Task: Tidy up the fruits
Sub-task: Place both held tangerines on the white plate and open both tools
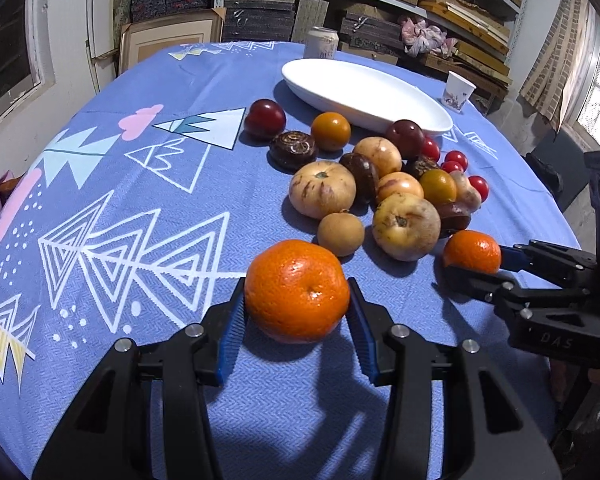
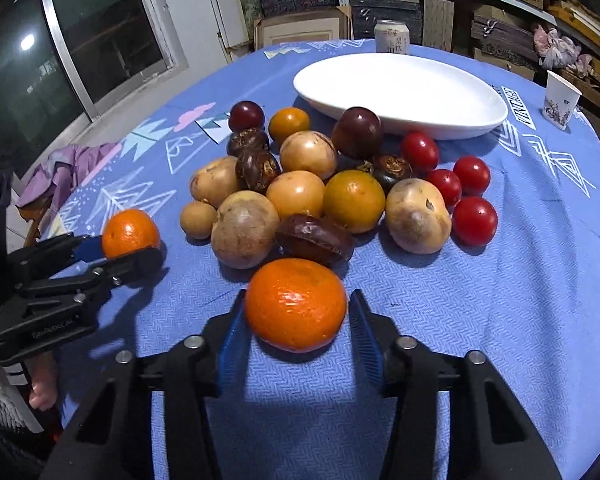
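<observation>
My left gripper [image 1: 296, 280] is shut on an orange mandarin [image 1: 296, 300] that rests on the blue tablecloth; both blue pads press its sides. In the right wrist view the same gripper [image 2: 128, 248] and its mandarin [image 2: 130, 232] sit at the left of the fruit pile. A second mandarin [image 2: 296, 304] lies between the pads of my right gripper [image 2: 296, 294], which is shut on it just in front of the pile. The left wrist view shows that gripper [image 1: 474, 262] and fruit [image 1: 472, 248] at the right. A white oval plate [image 2: 400, 88] stands empty beyond the pile.
The pile [image 2: 320, 184] holds several pale round fruits, dark brown ones, plums, yellow-orange fruits and red cherry tomatoes [image 2: 474, 220]. A can [image 2: 392, 36] and a paper cup [image 2: 560, 98] stand at the far edge. A purple cloth [image 2: 60, 168] lies off the table's left side.
</observation>
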Tool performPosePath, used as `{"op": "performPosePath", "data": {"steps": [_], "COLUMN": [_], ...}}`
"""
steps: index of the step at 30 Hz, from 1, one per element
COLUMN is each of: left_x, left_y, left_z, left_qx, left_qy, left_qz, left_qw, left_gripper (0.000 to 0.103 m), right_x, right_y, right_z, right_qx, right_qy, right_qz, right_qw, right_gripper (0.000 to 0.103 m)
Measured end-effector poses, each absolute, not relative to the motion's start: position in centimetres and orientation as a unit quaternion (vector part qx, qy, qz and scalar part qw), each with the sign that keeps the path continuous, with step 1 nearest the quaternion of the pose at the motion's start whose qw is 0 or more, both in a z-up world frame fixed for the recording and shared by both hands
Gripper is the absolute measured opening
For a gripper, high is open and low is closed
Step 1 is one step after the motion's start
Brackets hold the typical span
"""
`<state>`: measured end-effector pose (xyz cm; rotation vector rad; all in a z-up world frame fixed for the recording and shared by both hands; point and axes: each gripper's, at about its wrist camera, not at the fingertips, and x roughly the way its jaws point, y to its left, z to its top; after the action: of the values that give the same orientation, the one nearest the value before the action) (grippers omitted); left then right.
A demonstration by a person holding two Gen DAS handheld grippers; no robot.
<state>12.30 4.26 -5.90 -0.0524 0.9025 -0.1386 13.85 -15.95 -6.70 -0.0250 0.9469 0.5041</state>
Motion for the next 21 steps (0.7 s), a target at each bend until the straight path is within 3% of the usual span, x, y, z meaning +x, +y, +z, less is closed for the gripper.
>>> {"op": "performPosePath", "data": {"steps": [6,11,16,21], "left_x": [13.4,16.9,23.9,30.9], "left_y": [3.9,2.6,0.5,-1.1], "left_z": [-4.9,0.0,4.9,3.4], "left_qx": [-0.026,0.007,0.023,0.009], "left_qy": [0.437,0.395,0.352,0.372], "left_qz": [-0.078,-0.082,-0.09,-0.098], "left_qw": [0.896,0.915,0.931,0.923], "left_gripper": [0.046,0.046,0.047,0.047], "right_x": [13.1,14.3,20.7,29.2], "right_y": [-17.0,-19.1,-21.5,-22.7], "right_z": [-5.2,0.5,6.0,3.4], "right_qx": [0.004,-0.009,0.002,0.032], "right_qy": [0.428,0.367,0.324,0.351], "right_qz": [0.243,0.228,0.183,0.147], "right_qw": [0.871,0.902,0.928,0.924], "right_gripper": [0.046,0.046,0.046,0.046]}}
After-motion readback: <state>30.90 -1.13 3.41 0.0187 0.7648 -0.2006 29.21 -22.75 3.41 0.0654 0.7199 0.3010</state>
